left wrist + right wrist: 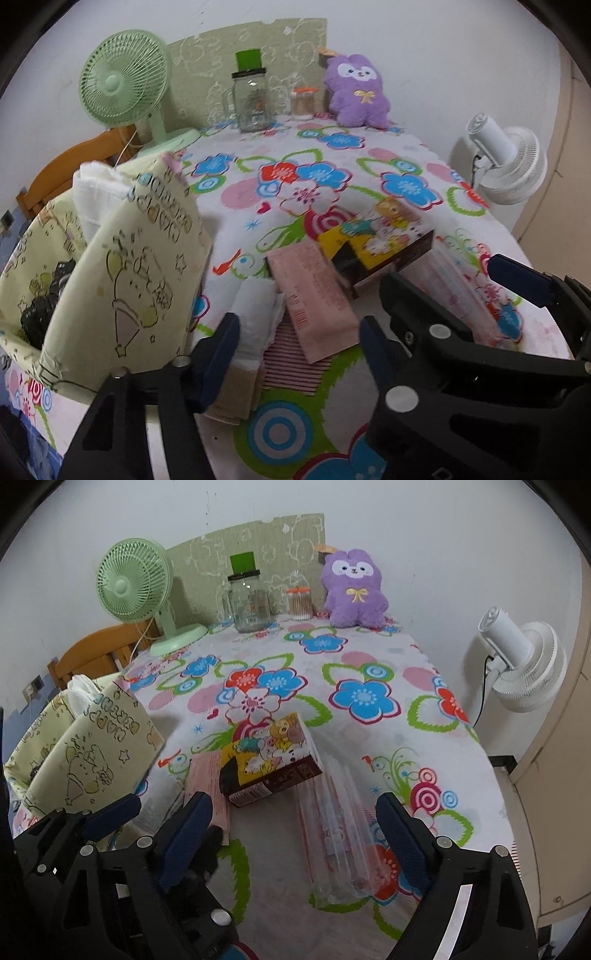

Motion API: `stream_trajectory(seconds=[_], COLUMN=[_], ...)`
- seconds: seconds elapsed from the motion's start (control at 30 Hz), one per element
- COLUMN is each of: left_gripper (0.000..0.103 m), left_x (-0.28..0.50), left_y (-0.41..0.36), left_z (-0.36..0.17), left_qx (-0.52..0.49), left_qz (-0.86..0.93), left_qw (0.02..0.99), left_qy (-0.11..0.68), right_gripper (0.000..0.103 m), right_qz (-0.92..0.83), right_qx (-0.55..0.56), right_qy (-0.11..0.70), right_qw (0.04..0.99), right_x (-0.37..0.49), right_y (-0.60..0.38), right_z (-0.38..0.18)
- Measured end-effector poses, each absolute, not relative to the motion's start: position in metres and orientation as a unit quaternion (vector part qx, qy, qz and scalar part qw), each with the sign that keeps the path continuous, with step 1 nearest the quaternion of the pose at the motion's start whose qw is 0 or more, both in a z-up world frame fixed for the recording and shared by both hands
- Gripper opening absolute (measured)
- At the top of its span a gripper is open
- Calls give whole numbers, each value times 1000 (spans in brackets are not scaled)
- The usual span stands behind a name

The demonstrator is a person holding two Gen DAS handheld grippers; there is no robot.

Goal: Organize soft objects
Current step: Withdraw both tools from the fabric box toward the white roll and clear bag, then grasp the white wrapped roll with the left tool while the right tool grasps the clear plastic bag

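We are holding two grippers over a table with a flowery cloth point(354, 653). We are using the cartoon box point(271, 760) in the middle of the table as our marker.

Our left gripper point(299, 350) is hanging just in front of the box and to its left. Its blue fingers point(218, 363) are standing apart, with nothing squeezed between them. Right under them a pink packet point(314, 295) is lying flat, with its far end tucked against the box. A white folded soft pad point(255, 314) is lying beside the packet, a bit further left of the box, and it is just by the left finger.

Our right gripper point(295, 834) is hanging in front of the box and to its right. Its fingers are standing wide apart and are holding nothing. A clear plastic packet point(340, 834) is lying on the cloth between them, with its far end touching the box.

Left of the box a pale yellow bag point(122, 266) is standing open, with something white point(92, 195) sticking out of it.

Far behind the box a purple plush toy point(352, 590) is sitting by the wall. A glass jar point(249, 602) and a green fan point(133, 587) are standing back there too. A white fan point(524, 664) is standing off the table, to the right of the box.
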State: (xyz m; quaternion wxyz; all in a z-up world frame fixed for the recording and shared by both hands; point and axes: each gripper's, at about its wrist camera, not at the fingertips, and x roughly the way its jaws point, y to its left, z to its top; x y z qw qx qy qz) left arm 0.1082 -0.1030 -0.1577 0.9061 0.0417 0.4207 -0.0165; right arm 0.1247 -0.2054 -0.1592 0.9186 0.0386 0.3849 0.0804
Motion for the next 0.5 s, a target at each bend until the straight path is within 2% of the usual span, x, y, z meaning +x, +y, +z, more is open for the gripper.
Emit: stream_trajectory(seconds=[0.17,0.3,0.5], left_gripper=[58,42,26], left_x=[104,105,104], left_y=[-102,-100,-98], left_z=[-161,-164,-165], left_qx=[51,51,28], left_qz=[-9,-10,-32], left_qw=[908,904,896], left_qy=[417,425,441], right_gripper=[91,91,91], right_qz=[88,87,90], right_qx=[30,31,27], right_qy=[395,401,400], right_qw=[914,911,912], right_x=[128,130,129], right_y=[-199,-196,-191], right_z=[-167,-172,-172])
